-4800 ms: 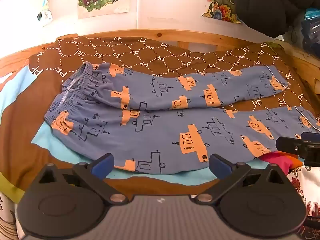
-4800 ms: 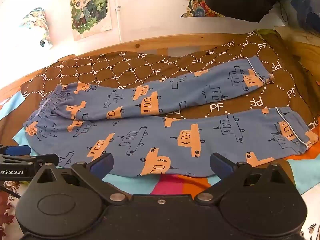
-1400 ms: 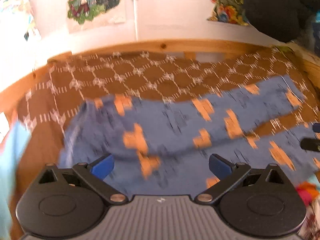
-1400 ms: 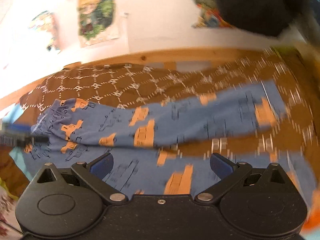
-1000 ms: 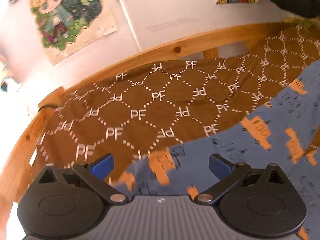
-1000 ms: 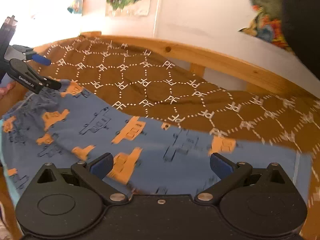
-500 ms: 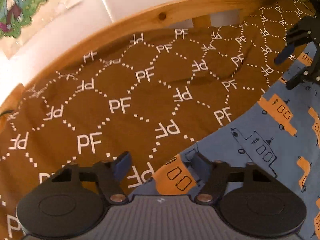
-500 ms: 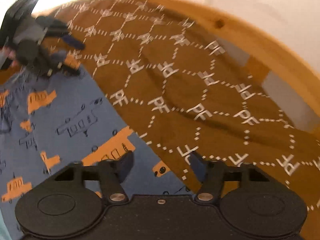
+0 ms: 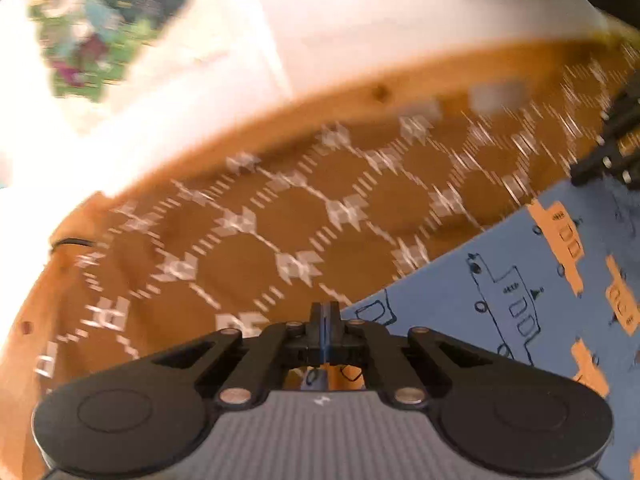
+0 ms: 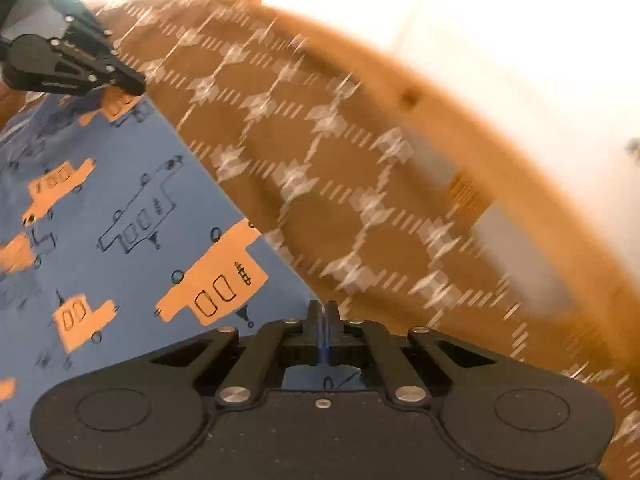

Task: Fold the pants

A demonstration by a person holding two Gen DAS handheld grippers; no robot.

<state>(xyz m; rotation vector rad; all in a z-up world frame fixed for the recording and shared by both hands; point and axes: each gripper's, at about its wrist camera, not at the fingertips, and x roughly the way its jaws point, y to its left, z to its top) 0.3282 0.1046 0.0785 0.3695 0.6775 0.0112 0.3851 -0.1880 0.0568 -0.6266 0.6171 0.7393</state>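
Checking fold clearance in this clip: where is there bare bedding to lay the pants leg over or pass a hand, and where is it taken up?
Free: the brown PF blanket between the pants edge and the wooden bed rail, seen also from the right wrist. Crowded: along the pants edge, where the left gripper and right gripper are clamped.

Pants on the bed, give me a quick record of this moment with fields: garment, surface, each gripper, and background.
garment: blue pants with orange vehicle print, lying on the bed
surface: brown PF-patterned blanket, wooden bed frame behind it
left gripper: shut on the far edge of the pants
right gripper: shut on the far edge of the pants, further along
background: white wall with a cartoon poster
image quality: both views motion-blurred
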